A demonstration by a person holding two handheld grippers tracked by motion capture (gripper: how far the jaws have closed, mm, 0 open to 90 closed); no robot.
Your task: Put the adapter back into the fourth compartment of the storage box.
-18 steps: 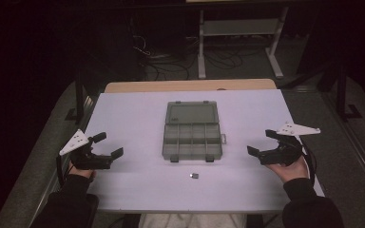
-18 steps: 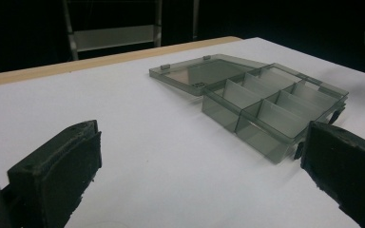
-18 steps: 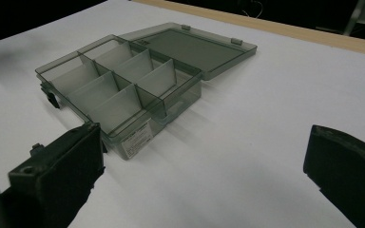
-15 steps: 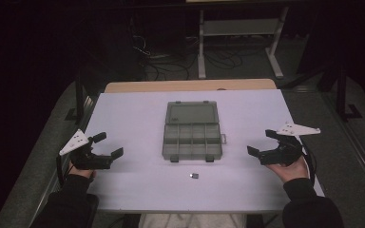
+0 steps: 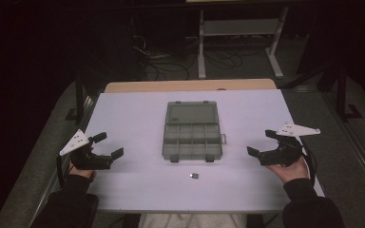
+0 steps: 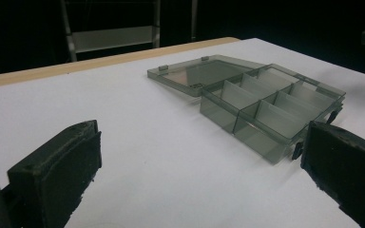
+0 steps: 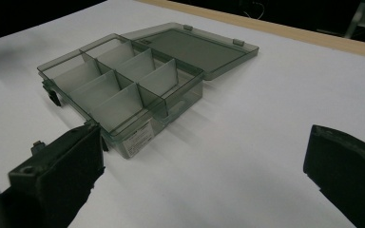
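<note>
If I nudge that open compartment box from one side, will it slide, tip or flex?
The compartment box looks like thin clear plastic with empty cells, so probably light and apt to slide on the smooth white table. Its lid lies flat behind, so tipping seems unlikely. The hinged lid may flap if lifted.

The room is dim and nearly black beyond the table (image 5: 138,118), whose white top alone catches soft light from above; shadows under the organiser box (image 7: 123,90) are faint and diffuse; no strong glare; both gripper views blur the near jaws; the high view is grainy.
</note>
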